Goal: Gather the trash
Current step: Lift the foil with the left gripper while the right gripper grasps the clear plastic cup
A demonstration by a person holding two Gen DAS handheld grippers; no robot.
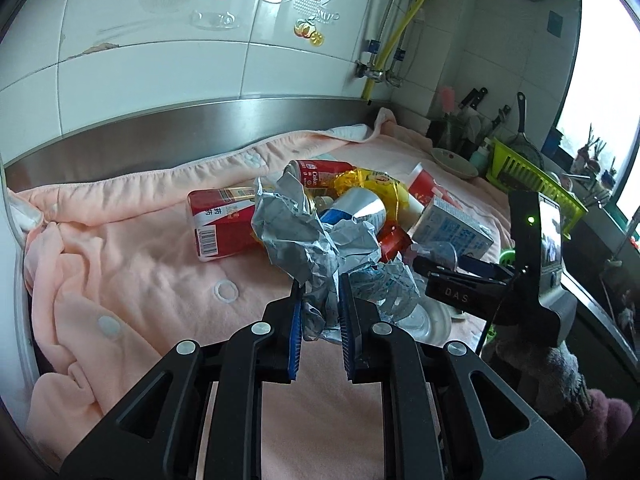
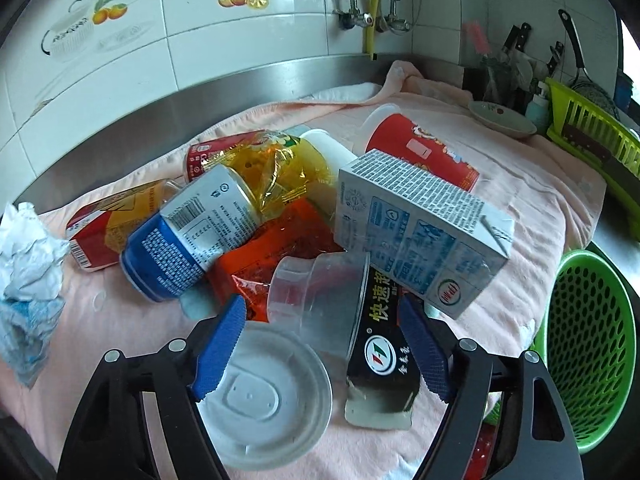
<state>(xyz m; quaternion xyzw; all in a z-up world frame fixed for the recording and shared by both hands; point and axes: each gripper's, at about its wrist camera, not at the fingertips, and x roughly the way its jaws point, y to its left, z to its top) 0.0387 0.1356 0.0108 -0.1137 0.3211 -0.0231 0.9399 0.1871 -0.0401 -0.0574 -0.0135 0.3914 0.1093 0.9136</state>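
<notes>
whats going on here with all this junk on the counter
A person with a gripper in each hand is clearing a trash pile off a pink towel. The left gripper is shut on a crumpled paper wad. The right gripper is open around a clear plastic cup lying on its side, its fingers not yet pressing it. A green basket sits to the right.

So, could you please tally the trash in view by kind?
Cans: 2 (red can, blue can)
Cartons: 2 (milk carton, red box)
Wrappers: 3 (yellow wrapper, orange wrapper, black sachet)
Cups: 2 (clear cup, red cup)
Loose lid: 1
Crumpled paper: 1
Total: 11, leaving out an unclear white piece behind the yellow wrapper.
</notes>
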